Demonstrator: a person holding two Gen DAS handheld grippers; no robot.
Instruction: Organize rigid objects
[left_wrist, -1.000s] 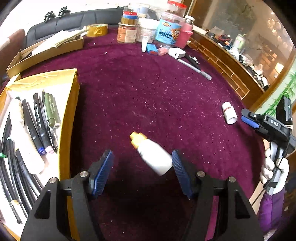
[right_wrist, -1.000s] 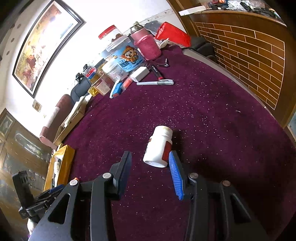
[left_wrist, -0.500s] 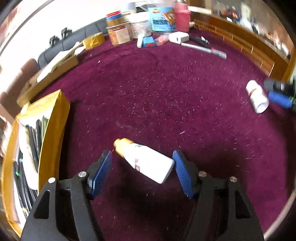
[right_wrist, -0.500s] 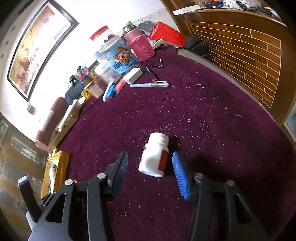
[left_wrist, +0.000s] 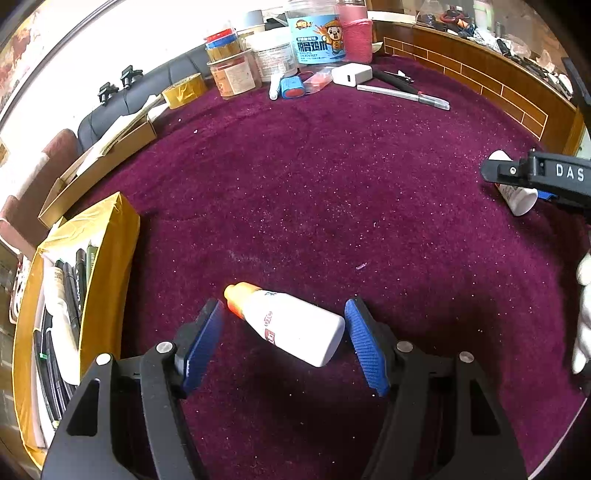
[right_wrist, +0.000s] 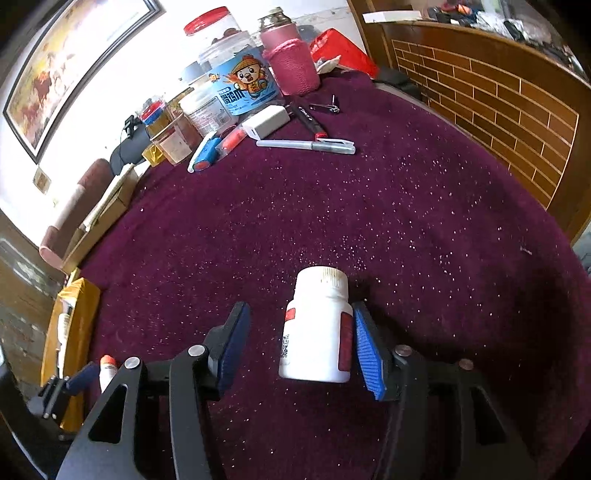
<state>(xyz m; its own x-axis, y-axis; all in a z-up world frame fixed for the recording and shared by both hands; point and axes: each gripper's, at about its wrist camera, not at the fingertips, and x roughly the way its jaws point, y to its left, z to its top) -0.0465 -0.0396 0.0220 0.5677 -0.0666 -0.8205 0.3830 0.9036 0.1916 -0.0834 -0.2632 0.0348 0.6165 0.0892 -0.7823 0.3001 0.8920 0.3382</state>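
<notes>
Purple glittery cloth covers the round worktop (left_wrist: 332, 177), jars and tubs crowded at the far edge beyond both tongs. Left tongs (left_wrist: 284, 339) are spread wide around a white plastic bottle with an orange cap (left_wrist: 291, 328), lying slantwise between the blue pads, base touching or just beside the right-hand pad, cap near the left one. Right tongs (right_wrist: 303, 339) gape wide too, framing a white pill bottle with a red label (right_wrist: 317, 328) on its side, its flank against the right pad, clear of the left. Both grasps look poised, not closed: next, I'd judge, squeeze each pair shut, then lift. Off to the left of the left tongs sits a yellow-gold open box (left_wrist: 107, 251), holding dark markers, pens and a white tube laid lengthwise — likely the destination.
</notes>
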